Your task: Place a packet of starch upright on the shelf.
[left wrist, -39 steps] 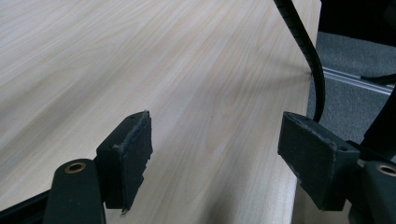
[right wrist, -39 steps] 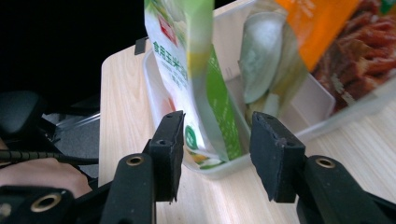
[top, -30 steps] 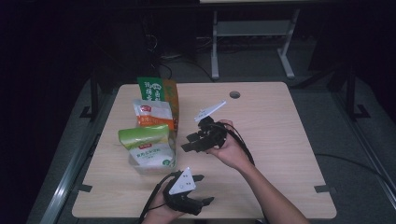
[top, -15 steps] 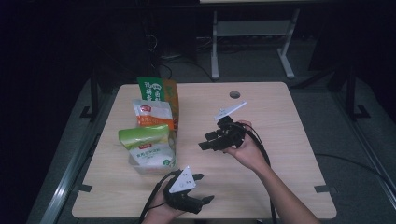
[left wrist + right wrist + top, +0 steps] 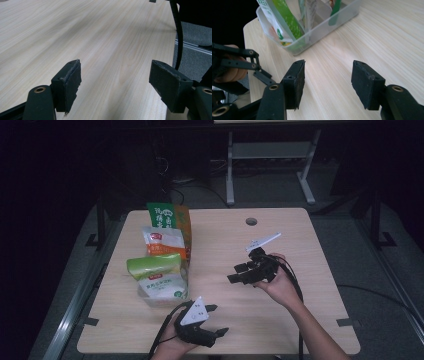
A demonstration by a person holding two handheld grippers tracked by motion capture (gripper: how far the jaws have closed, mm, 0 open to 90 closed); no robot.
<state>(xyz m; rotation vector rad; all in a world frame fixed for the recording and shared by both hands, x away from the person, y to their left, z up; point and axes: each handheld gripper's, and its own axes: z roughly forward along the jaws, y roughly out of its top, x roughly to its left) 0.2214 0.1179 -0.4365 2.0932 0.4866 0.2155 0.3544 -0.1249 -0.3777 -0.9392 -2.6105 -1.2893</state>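
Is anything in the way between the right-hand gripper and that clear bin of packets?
Nothing visible. The right gripper points its open jaws at the bin, with bare table between them.

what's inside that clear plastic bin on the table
The clear bin holds snack packets standing upright in a row, a light green one nearest. Their lower parts and the bin's floor are covered.

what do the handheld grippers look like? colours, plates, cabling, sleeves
Both are black linkage frames. The left gripper and the right gripper each carry a pale three-cornered plate on top; the left one's has small dark dots. The fingers are blocky black pads with worn edges, on arms with brass-ringed pivot holes. A black cable trails from each. No sleeves on the forearms.
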